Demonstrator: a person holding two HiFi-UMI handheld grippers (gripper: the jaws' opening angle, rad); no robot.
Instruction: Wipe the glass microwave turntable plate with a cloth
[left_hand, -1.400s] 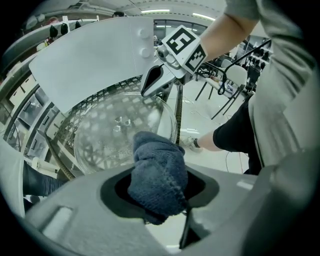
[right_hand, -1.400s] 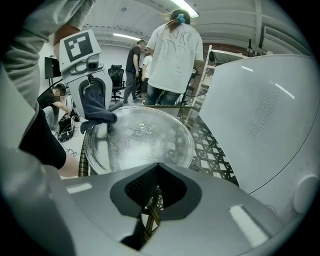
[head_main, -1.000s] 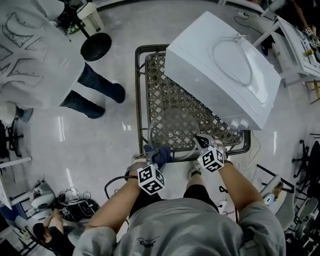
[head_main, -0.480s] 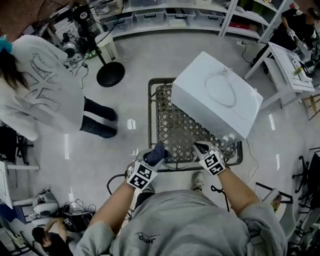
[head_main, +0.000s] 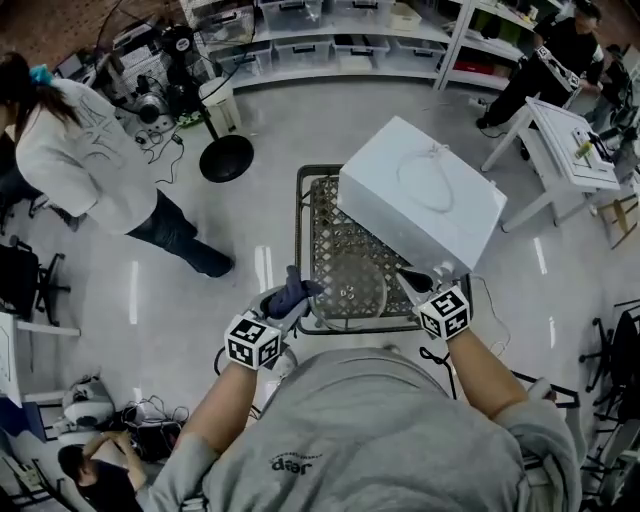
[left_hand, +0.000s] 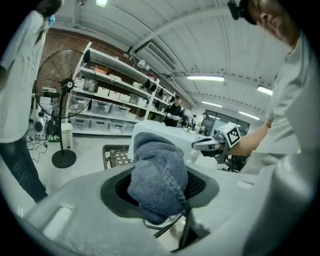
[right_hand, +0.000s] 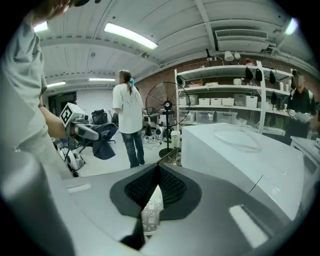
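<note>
Seen from overhead, a person in a white coat (head_main: 90, 150) stands at the far left on a pale floor, with the round black base of a fan stand (head_main: 226, 157) just beyond.

Nearer the centre, the left gripper (head_main: 280, 305) has its fingers clamped on a bunched blue-grey knitted cloth (left_hand: 157, 172). The cloth bulges out past the fingertips and points toward the left rim of the plate. Whether cloth and glass touch cannot be told.

The glass turntable plate (head_main: 348, 288) lies in the middle, over the near end of a dark wire-mesh table (head_main: 303, 215). It is a clear round disc, so it has no long axis. Its broad face is turned up toward the head camera and the mesh shows through it.

The right gripper (head_main: 412, 283) reaches in from the plate's right side. Its fingers are closed on the plate's right rim, where a thin sliver of glass shows pinched between them.

Further right, a white microwave (head_main: 420, 205) sits tilted across the far right part of the mesh table.
</note>
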